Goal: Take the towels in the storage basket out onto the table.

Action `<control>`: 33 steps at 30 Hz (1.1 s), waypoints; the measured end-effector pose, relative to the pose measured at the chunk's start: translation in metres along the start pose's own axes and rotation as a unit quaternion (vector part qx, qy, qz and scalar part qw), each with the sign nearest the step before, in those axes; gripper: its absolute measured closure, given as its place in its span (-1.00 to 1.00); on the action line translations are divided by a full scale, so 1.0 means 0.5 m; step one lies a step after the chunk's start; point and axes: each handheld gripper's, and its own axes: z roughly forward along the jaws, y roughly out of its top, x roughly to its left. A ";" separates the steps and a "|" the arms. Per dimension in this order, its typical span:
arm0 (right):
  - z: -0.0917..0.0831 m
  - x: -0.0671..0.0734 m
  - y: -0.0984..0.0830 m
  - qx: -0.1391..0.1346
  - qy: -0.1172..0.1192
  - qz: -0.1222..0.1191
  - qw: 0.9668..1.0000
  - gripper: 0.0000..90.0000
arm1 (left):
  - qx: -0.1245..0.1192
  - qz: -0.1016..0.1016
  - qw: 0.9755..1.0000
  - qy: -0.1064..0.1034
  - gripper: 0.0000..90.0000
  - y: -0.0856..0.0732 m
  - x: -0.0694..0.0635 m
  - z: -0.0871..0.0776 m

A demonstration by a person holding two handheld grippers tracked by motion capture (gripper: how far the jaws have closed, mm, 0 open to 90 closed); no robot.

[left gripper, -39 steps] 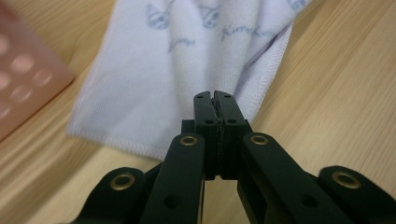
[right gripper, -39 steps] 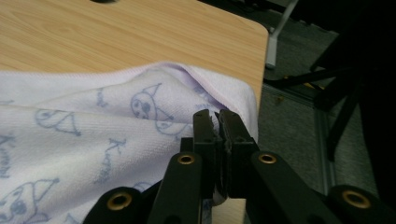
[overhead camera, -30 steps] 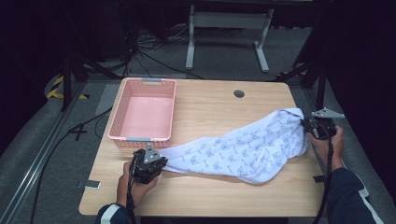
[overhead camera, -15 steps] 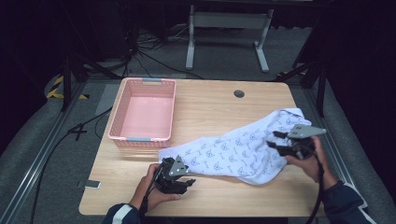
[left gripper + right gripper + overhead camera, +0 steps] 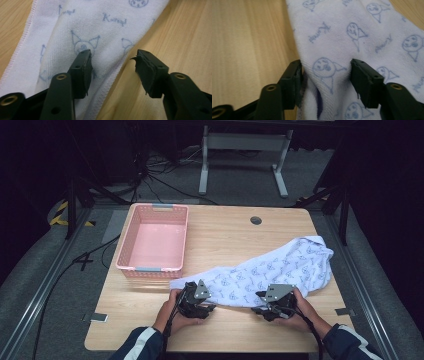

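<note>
Nearest you, at the lower middle of the high view, your left gripper (image 5: 209, 308) and right gripper (image 5: 259, 309) both sit at the near hem of the towel (image 5: 280, 272). In the left gripper view, the jaws stand apart astride the towel's (image 5: 100, 32) stitched edge: one pad rests over the cloth, the other over bare counter (image 5: 185, 37), and neither presses it. They have just been closing a little. In the right gripper view, a raised fold of towel (image 5: 352, 35) lies between the jaws, which have just been opening, with nothing pinched.

Farther up, the towel runs as a loose diagonal band from the centre to the right edge of the counter (image 5: 225, 230), bunched at its far end. At the upper left, the pink basket (image 5: 131, 265) stands empty.

By my reading you are early on: neither edge is gripped, and the folding or stowing is not yet begun.
</note>
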 end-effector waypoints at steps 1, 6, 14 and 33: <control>0.001 -0.003 -0.001 -0.004 -0.002 0.003 1.000 0.10 | -0.001 0.000 1.000 0.012 0.24 0.002 0.002 0.001; -0.023 -0.013 0.007 -0.007 -0.037 -0.022 0.999 0.73 | -0.011 0.005 0.999 0.034 0.88 0.013 0.004 -0.021; -0.111 -0.071 0.029 -0.107 -0.052 0.042 0.992 0.73 | -0.080 -0.019 0.996 0.045 0.85 0.040 0.037 -0.096; -0.005 -0.190 0.017 -0.013 -0.082 0.114 0.990 0.67 | -0.038 0.126 0.989 -0.068 0.21 0.137 -0.088 0.033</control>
